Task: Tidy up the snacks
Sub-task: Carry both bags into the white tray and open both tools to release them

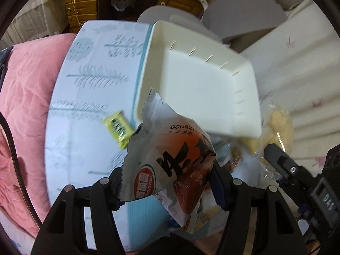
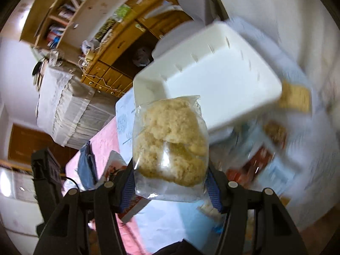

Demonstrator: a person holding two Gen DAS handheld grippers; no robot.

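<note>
Motion blur smears most of the right wrist view: the packets lying to the right of the white bin [image 2: 214, 80] show only as orange and brown streaks, their labels unreadable. The left gripper [image 1: 167, 182] is clamped on a white-and-red snack packet [image 1: 170, 159], whose lower end hangs out of sight behind the fingers; its torn top edge overlaps the bin's near rim. The right gripper [image 2: 170, 182] is closed on a clear bag of pale crumbly snacks [image 2: 172, 142], which hides the bin's near left corner in that view. From the left wrist view the same bag [image 1: 278, 125] sits just beside the white bin [image 1: 201, 78], partly cut off by the bin's wall and the right gripper's dark body [image 1: 297, 170]. A small yellow packet [image 1: 118, 128] lies blurred on the pale blue printed cloth [image 1: 89, 85], close to the bin's left edge. The bin's interior shows bare. A pink quilt [image 1: 27, 97] borders the cloth on the left.
</note>
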